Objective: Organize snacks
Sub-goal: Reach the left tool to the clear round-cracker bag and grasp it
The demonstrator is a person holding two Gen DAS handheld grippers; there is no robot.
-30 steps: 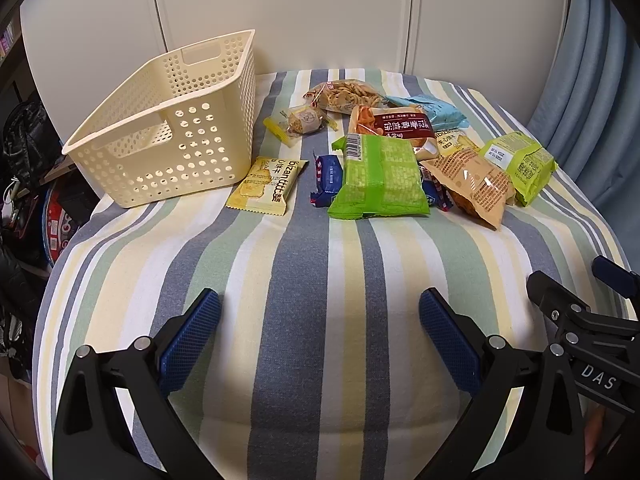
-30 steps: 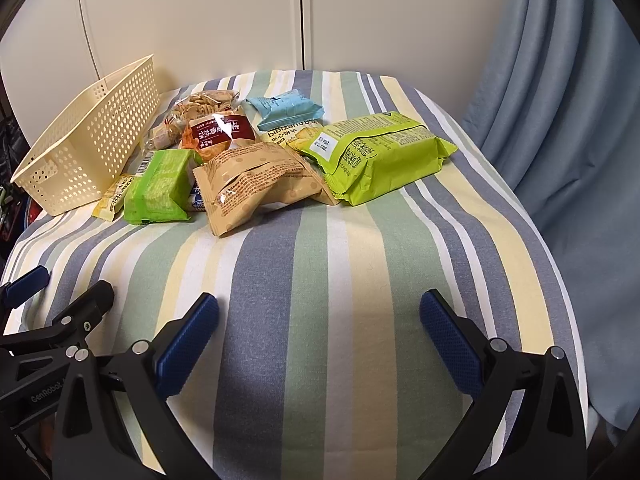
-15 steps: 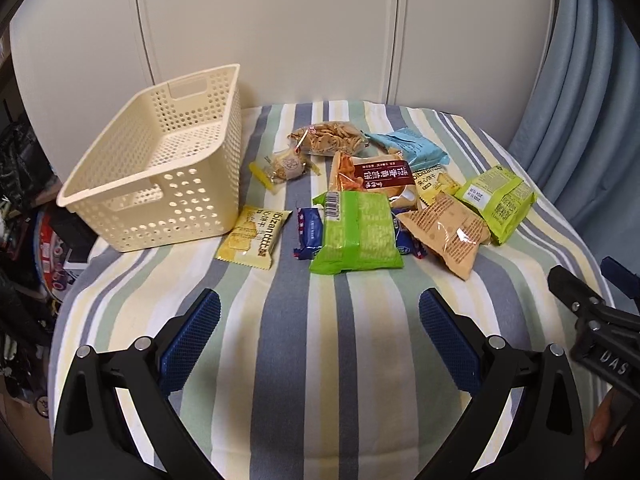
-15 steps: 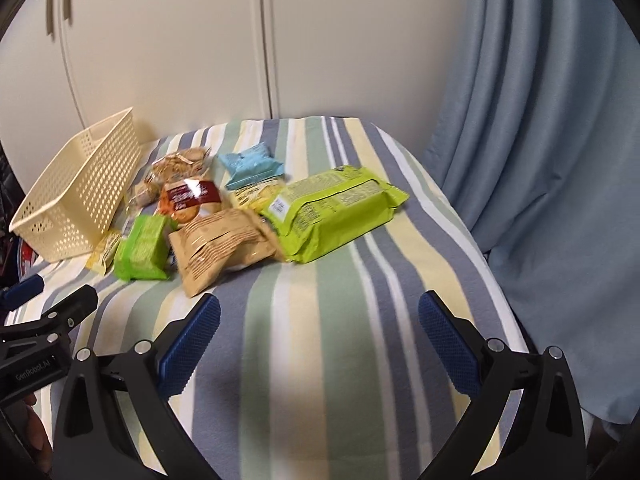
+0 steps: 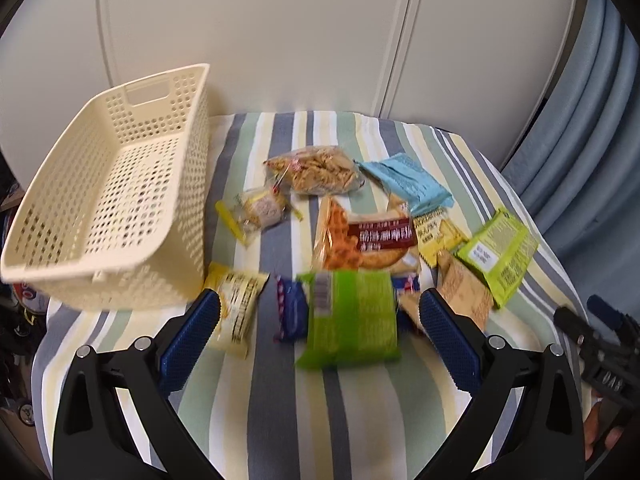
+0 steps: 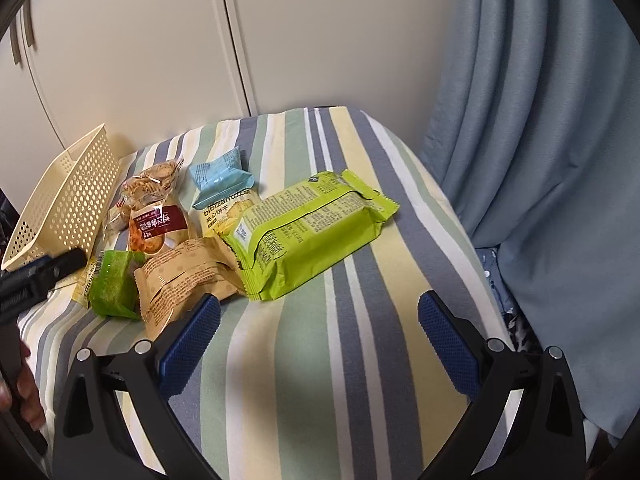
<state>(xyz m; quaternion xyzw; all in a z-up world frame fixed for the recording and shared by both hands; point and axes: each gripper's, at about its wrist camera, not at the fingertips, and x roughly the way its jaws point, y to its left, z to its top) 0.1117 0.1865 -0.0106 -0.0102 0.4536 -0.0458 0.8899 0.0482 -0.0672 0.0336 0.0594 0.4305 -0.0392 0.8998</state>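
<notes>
**Snacks loose on striped table, basket empty**

Snacks: a cluster of packets lying flat on the striped tablecloth (image 5: 280, 400), right of the cream perforated basket (image 5: 104, 216). The basket stands upright at the left edge, long axis running near to far, nothing visible inside.

- Green packet (image 5: 352, 320): nearest item, long axis near to far, barcode end at the far side.
- Blue wrapper (image 5: 291, 312): just left of it, partly tucked under.
- Yellow cracker pack (image 5: 240, 304): just beside the basket's near corner.
- Orange-and-maroon bag (image 5: 368, 236): centre of the cluster.
- Clear bag of twists (image 5: 316, 170) and light-blue pack (image 5: 408, 180): far side.
- Brown paper pouch (image 6: 180, 280): near, overlapped by neighbours.
- Large lime-green pack (image 6: 312, 232): rightmost, long axis slanting from near-left to far-right.

Left gripper (image 5: 318, 332): jaws spread wide, holding nothing, hovering over the green packet.
Right gripper (image 6: 318, 332): jaws likewise spread, empty, above bare cloth near the lime-green pack.
</notes>
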